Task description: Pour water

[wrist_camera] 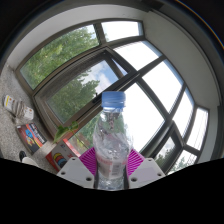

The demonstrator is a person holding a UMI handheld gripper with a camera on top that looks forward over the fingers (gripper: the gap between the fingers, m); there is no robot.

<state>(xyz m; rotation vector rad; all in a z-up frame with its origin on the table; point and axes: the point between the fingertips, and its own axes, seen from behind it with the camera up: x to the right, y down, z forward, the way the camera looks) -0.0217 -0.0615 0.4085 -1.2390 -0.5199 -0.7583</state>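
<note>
A: Biggest thing first?

B: Large multi-pane window with dark grey frames (120, 75), filling most of the view beyond the fingers. Green trees and bright sky are showing through the glass. The whole scene is sitting tilted, so the gripper is being held at an angle.

A: Next?

B: Clear plastic water bottle with a light blue screw cap (112, 135). It is standing lengthwise between the fingers, cap (114, 99) pointing away from the camera, closed. The body is see-through, ribbed lower down. Water level, cannot tell.

A: Gripper?

B: Two-finger gripper with white fingers (112, 172), clenched on the bottle. The magenta pads (90, 158) are pressing on the bottle's lower body from both sides, no gap showing at either side. The fingers are sitting about a bottle-width apart, so partly closed, not fully. The bottle is looking lifted, with nothing visible under it.

A: Smaller stuff?

B: Off to one side of the bottle, by the window's lower frame, there is a small clutter: a small pale bottle-like container with a label (14, 104) and an orange and white packet or box (28, 117) just beside it. Too small to read. Something reddish is sitting near the pad on that side, and I cannot tell what it is.
</note>
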